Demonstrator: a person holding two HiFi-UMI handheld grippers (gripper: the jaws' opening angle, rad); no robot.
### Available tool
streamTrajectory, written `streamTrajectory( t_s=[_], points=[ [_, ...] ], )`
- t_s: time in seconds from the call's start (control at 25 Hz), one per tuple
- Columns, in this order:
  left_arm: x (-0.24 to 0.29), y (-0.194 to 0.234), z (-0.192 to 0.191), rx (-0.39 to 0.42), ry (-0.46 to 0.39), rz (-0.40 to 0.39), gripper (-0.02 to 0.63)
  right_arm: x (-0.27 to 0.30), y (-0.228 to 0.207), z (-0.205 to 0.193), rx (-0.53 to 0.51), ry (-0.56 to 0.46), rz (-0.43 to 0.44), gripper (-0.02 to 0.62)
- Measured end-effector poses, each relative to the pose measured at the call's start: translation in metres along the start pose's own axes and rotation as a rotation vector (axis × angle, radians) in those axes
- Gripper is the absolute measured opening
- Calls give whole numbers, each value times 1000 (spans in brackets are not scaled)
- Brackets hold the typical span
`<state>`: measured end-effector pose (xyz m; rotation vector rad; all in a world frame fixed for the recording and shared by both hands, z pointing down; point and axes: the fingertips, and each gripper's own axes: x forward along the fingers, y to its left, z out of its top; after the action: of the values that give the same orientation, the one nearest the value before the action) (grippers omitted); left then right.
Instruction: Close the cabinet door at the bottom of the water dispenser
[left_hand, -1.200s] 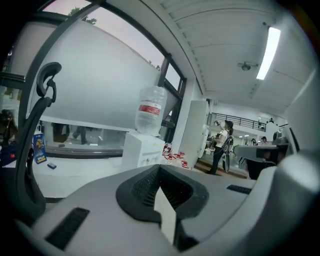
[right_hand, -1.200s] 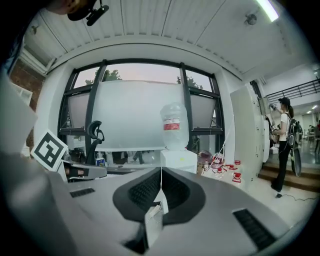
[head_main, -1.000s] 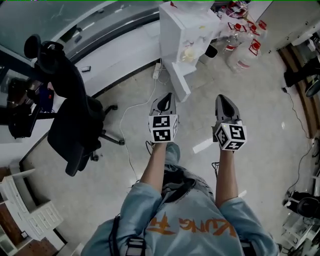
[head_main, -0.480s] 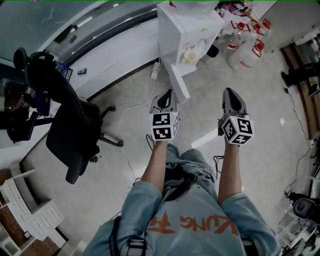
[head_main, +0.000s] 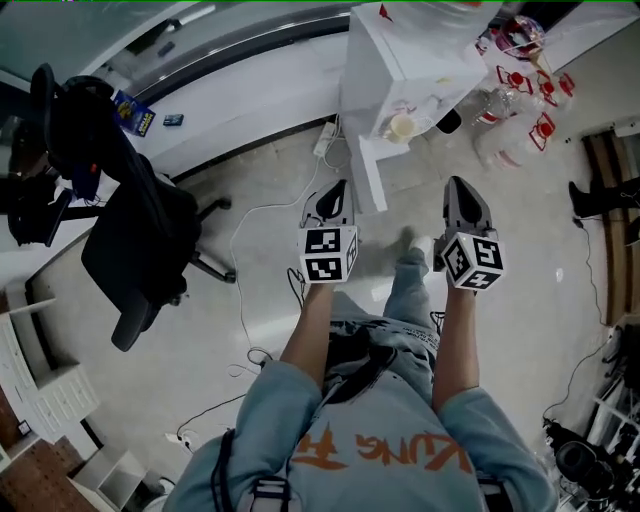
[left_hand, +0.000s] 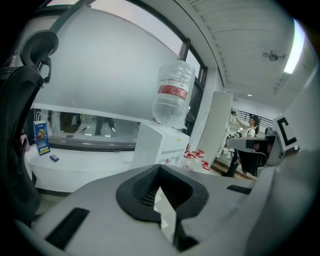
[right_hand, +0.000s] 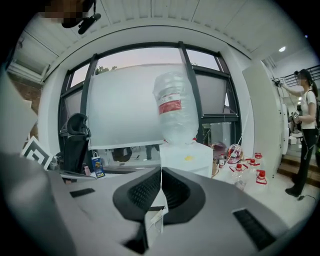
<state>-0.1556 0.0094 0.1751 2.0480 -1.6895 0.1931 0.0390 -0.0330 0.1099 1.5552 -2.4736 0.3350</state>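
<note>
The left gripper (head_main: 336, 190) and the right gripper (head_main: 458, 186) were held side by side above the pale floor (head_main: 520, 290), both pointing toward the white water dispenser (head_main: 400, 55) against the window wall. Each had its jaws pressed together with nothing between them. The dispenser's cabinet door (head_main: 368, 178) stood open at the bottom of the unit, swung out toward the person so that its free edge lay between the two grippers, closer to the left one. From the head view the left gripper seemed to be just beside that edge, though contact could not be confirmed. A large clear water bottle (left_hand: 173, 95) with a red label sat inverted on top of the dispenser. Empty red-capped bottles (head_main: 520, 95) were gathered on the floor to the dispenser's right. A white cable (head_main: 258, 215) trailed from a power strip (head_main: 325, 140) near the dispenser's base. A black office chair (head_main: 135, 235) stood well apart to the left. Another person (right_hand: 306, 125) was standing in the background at the far right.
</note>
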Motion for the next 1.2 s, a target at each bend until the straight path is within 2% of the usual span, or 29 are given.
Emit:
streamTrajectory(
  t_s=[0.16,0.28,0.32,0.44,0.6,0.8,1.2],
  points=[
    [30,10,-23,-51,35,100,8,35,-17,-13,-42,22,74,29],
    [56,-3,-25,7,67,149,8,58,-47,-18,-187,65,64,29],
    [64,-11,-25,23,77,159,8,65,-57,-22,-207,80,72,29],
    [90,-33,-33,16,107,167,8,85,-84,-37,-169,110,115,29],
    [108,-39,-56,-6,159,185,8,104,-90,-63,-158,159,186,29],
    [125,-30,-90,-16,198,193,8,114,-87,-106,-149,189,240,29],
    [147,-13,-169,-63,259,196,8,104,-61,-216,-130,334,321,29]
  ],
)
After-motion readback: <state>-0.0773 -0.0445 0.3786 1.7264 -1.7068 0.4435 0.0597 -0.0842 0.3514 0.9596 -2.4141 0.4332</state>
